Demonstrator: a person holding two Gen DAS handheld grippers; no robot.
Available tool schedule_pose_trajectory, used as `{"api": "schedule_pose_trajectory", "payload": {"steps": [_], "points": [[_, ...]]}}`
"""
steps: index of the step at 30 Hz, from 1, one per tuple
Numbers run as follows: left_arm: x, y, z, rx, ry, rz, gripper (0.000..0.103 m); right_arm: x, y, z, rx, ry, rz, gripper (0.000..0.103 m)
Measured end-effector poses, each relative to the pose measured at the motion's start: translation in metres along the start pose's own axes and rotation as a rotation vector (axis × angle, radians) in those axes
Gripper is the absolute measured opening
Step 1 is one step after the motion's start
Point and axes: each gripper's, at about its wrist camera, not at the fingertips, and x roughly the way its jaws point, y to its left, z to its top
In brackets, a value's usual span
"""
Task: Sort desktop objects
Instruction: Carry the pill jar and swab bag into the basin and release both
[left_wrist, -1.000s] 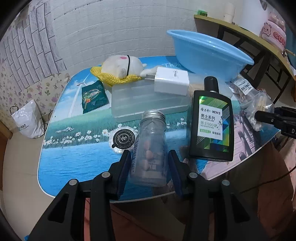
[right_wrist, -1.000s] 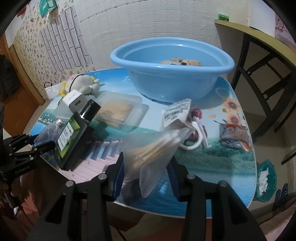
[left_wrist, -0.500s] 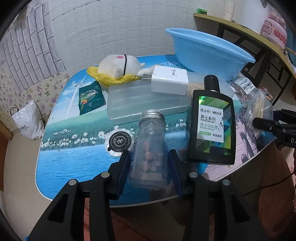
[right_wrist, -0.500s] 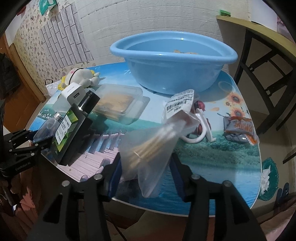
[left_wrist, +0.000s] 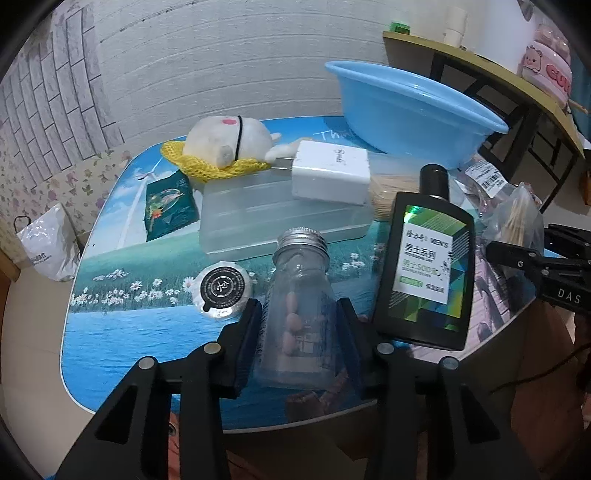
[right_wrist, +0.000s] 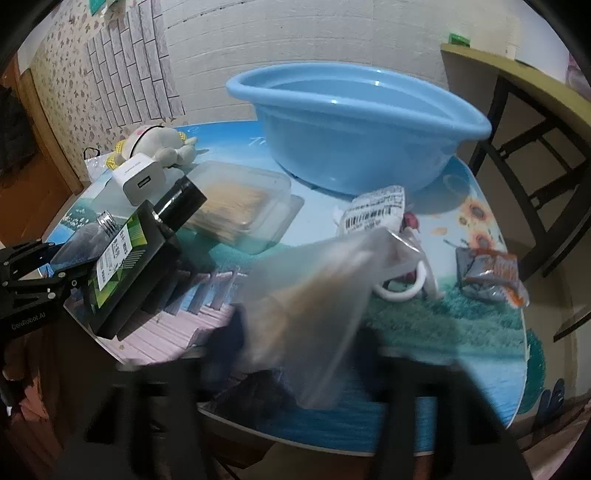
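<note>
My left gripper (left_wrist: 299, 339) is shut on a clear glass jar (left_wrist: 297, 314) with a metal screw cap and pinkish pieces inside, held near the table's front edge. My right gripper (right_wrist: 295, 350) is shut on a clear plastic bag of thin sticks (right_wrist: 314, 295), blurred by motion, above the table's front edge. The bag also shows in the left wrist view (left_wrist: 517, 218). A blue basin (right_wrist: 354, 122) stands at the back of the table and also shows in the left wrist view (left_wrist: 410, 110).
A black men's lotion bottle (left_wrist: 424, 273) lies right of the jar. A white charger (left_wrist: 328, 177) rests on clear plastic boxes (left_wrist: 273, 218). A plush toy (left_wrist: 225, 144), green packet (left_wrist: 168, 206), round foil item (left_wrist: 223, 290), white ring (right_wrist: 402, 288) and snack packet (right_wrist: 491, 277) lie around.
The right gripper has lifted and moved with the bag, its view now blurred. The left gripper keeps hold of the jar and has shifted slightly.
</note>
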Motion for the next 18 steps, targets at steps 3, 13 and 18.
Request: {"api": "schedule_pose_trajectory", "payload": {"steps": [3,13,18], "points": [[-0.003,0.003,0.001,-0.013,-0.010,-0.002,0.040,-0.002,-0.002,0.000,0.007,-0.001,0.016,0.035],[-0.041,0.011,0.019,-0.042,-0.096,0.021,0.040,-0.031,0.002,0.008,-0.016,-0.068,0.044,0.033],[-0.057,0.008,0.041,-0.036,-0.137,0.022,0.040,-0.046,0.000,0.021,-0.017,-0.108,0.064,0.033]]}}
